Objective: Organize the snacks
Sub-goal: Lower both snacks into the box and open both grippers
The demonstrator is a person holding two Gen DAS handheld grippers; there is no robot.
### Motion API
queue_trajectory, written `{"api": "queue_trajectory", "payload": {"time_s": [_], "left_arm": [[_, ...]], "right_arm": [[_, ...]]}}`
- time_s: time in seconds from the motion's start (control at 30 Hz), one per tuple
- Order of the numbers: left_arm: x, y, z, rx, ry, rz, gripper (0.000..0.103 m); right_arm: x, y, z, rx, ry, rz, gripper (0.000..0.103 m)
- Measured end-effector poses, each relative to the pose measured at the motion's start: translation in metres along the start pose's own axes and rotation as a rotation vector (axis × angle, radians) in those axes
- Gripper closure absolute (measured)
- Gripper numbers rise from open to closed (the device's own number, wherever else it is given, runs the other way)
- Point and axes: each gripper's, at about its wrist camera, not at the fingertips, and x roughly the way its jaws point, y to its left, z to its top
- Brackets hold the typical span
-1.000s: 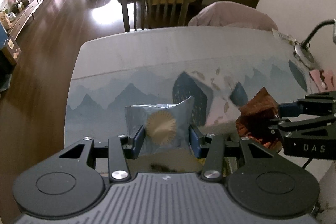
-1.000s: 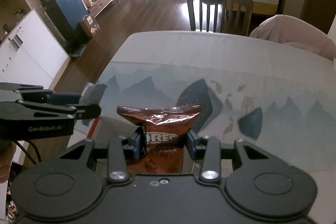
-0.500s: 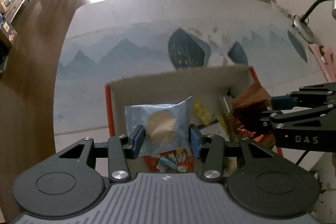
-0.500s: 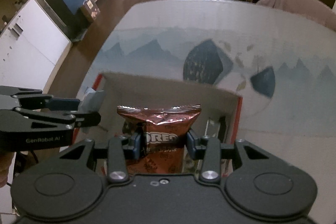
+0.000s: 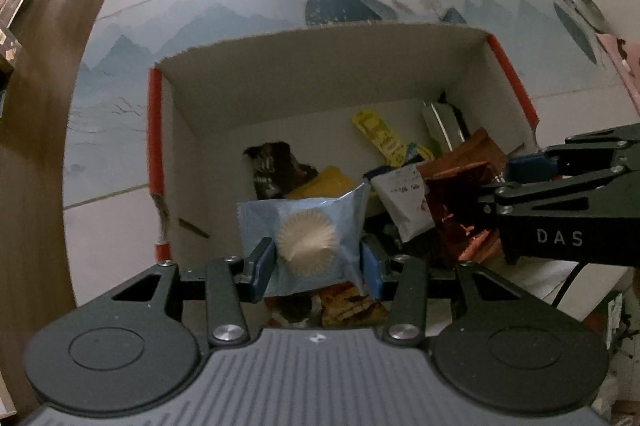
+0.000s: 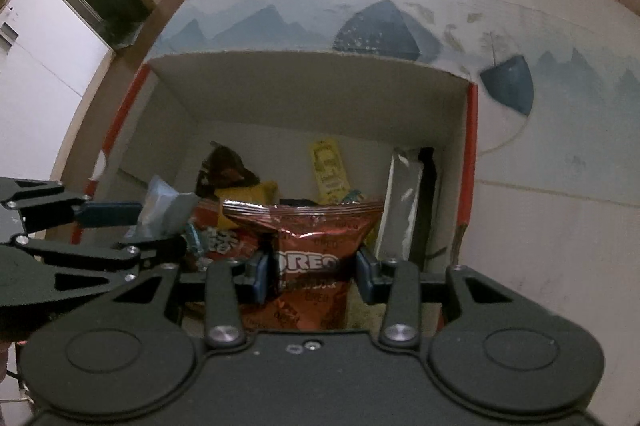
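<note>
Cardboard walls of the red-edged open box (image 5: 320, 74) stood below both tools. The left gripper (image 5: 316, 262) clamped a pale-blue cupcake packet (image 5: 304, 222); the right gripper (image 6: 310, 272) clamped a brown foil Oreo bag (image 6: 308, 238). Best to release low, over the bare left floor, packets kept apart.

Matt cardboard box (image 5: 320, 74), glossy foil Oreo packet (image 6: 308, 238), crinkly plastic cake wrapper (image 5: 300, 214)
</note>
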Motion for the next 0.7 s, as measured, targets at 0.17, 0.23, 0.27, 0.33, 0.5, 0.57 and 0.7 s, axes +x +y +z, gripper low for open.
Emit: {"api": "queue_trajectory", "payload": {"time_s": [0.17, 0.23, 0.27, 0.33, 0.5, 0.57, 0.7], "left_arm": [[0.013, -0.004, -0.003, 0.002, 0.008, 0.015, 0.058], [0.018, -0.005, -0.004, 0.003, 0.017, 0.016, 0.058], [0.020, -0.005, -0.005, 0.000, 0.022, 0.015, 0.058], [0.025, -0.006, -0.006, -0.003, 0.030, 0.015, 0.058], [0.031, -0.010, -0.008, 0.014, 0.022, 0.035, 0.057], [0.031, -0.010, -0.009, 0.011, 0.015, 0.032, 0.057], [0.031, -0.010, -0.011, 0.010, 0.003, 0.029, 0.056]], "right_arm": [[0.009, -0.003, -0.006, 0.017, 0.011, -0.010, 0.063], [0.011, -0.004, -0.008, 0.021, 0.015, -0.006, 0.063], [0.012, -0.004, -0.009, 0.020, 0.016, -0.006, 0.063], [0.012, -0.004, -0.010, 0.020, 0.016, -0.003, 0.063], [0.013, -0.004, -0.011, 0.040, 0.012, 0.009, 0.062], [0.013, -0.003, -0.011, 0.041, 0.012, 0.008, 0.063], [0.012, -0.005, -0.012, 0.060, 0.007, 0.018, 0.062]]}}
